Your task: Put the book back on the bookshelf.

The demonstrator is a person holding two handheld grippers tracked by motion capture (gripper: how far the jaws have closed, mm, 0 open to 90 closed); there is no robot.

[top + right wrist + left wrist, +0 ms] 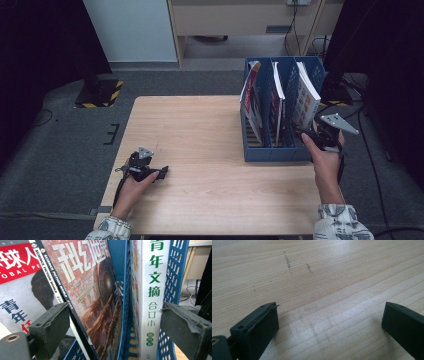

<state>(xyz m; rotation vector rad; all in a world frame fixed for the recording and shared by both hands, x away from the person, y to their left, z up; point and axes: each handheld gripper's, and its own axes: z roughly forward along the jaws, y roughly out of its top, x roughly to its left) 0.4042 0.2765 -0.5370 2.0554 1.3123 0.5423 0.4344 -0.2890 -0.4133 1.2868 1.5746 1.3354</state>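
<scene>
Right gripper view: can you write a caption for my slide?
The open right tool faces magazines standing in a blue file rack.

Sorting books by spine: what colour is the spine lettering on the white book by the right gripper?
Green, on the white book; clearest in the right gripper view.

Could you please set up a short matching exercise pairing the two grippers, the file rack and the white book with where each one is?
Things:
1. left gripper
2. right gripper
3. blue file rack
4. white-spined book

Places:
A. right part of the table
B. rightmost slot of the rack
C. low over bare wood, near the front left
D. at the rack's front right end

Pairs: 1-C, 2-D, 3-A, 4-B
</scene>
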